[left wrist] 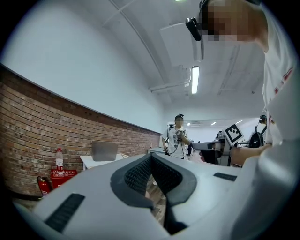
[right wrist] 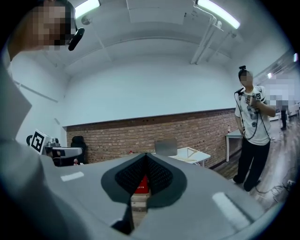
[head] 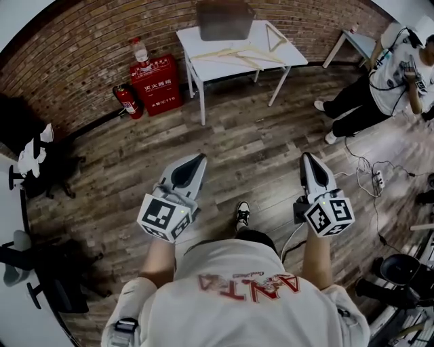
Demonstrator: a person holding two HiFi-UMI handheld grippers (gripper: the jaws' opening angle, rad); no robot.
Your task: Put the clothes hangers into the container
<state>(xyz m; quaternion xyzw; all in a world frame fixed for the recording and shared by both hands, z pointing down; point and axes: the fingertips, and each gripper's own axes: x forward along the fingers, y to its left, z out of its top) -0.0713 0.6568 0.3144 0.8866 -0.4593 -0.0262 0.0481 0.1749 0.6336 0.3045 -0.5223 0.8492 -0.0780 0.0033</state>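
Both my tools are shut and empty: the left tool (head: pixel 196 161) has its pads meeting at the tips with only floor showing through the hollow behind them, and the right tool (head: pixel 308 160) is closed the same way, holding nothing. I stand well apart from the bench (head: pixel 190 42), which sits against the brick wall. The wooden clothes hangers (head: pixel 237 53) lie loosely crossed on the bench's near part, and the grey container (head: pixel 224 19) stands at its far edge, just behind them. I judge the hangers light, stiff and rather smooth, so a pinch on a thin bar could slip or swing. I would grip one sloping arm close to the neck, where it balances, and lift it clear of the others before carrying it over the container.
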